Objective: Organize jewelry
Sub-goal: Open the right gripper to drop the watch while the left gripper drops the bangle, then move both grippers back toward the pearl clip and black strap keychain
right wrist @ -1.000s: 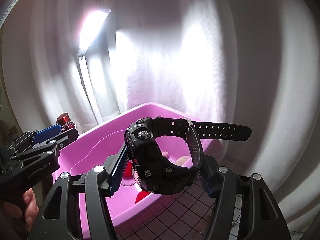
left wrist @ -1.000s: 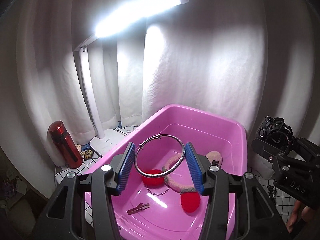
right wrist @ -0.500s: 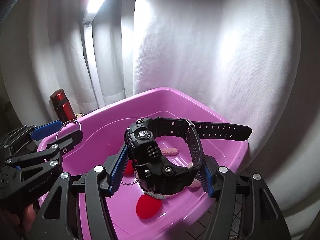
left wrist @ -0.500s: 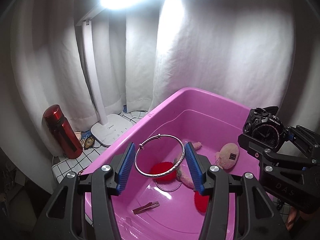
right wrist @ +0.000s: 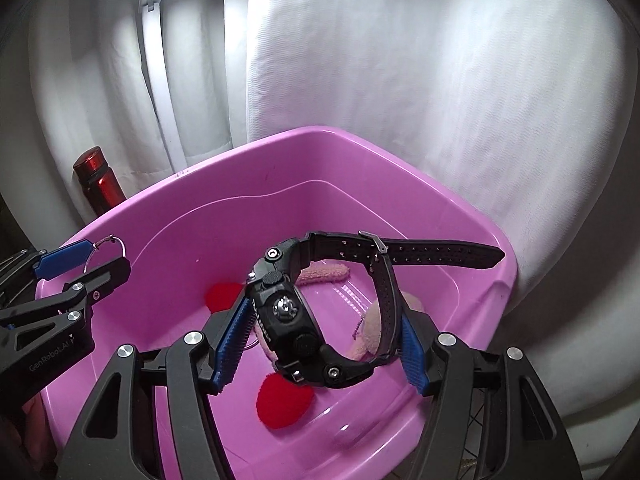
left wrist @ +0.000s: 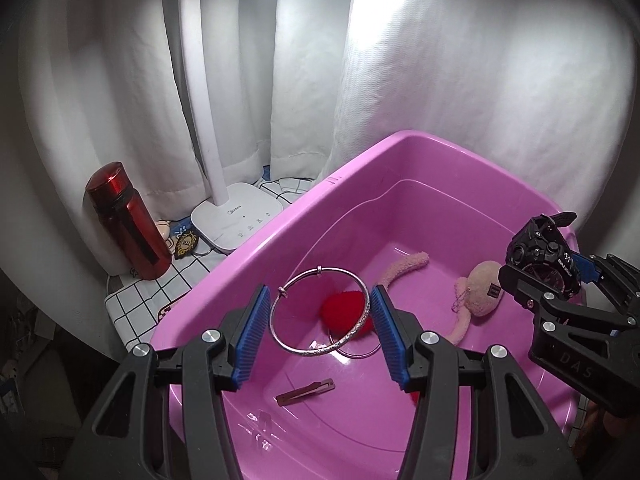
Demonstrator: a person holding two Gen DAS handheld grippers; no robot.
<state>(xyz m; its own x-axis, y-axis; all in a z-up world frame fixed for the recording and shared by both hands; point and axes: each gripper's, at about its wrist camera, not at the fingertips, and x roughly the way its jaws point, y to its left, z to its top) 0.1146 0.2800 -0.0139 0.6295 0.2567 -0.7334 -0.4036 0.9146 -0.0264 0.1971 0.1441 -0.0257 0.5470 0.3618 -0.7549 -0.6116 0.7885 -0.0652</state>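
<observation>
The blue pads of my left gripper (left wrist: 319, 293) are shut on a silver bangle (left wrist: 320, 270), which hangs over the left part of a pink plastic tub (left wrist: 360, 168). My right gripper (right wrist: 324, 312) is shut on a black digital watch (right wrist: 284, 316), its strap sticking out to the right, above the tub's (right wrist: 320, 132) near right side. Each gripper shows in the other's view, the right one with the watch (left wrist: 540, 256) and the left one with the bangle (right wrist: 112, 240). On the tub floor lie a pink plush piece (left wrist: 480, 292), red pompoms (left wrist: 340, 312), a thin ring (left wrist: 360, 354) and a hair clip (left wrist: 306, 392).
A red metal bottle (left wrist: 128, 224) and a white desk lamp base (left wrist: 236, 216) stand left of the tub on a checked cloth (left wrist: 140, 300). White curtains close off the back and right. The lamp's arm rises behind the tub's left corner.
Both grippers have sunk and tipped downward toward the tub, which now fills more of each view. The bangle and the watch stay clamped as before.
</observation>
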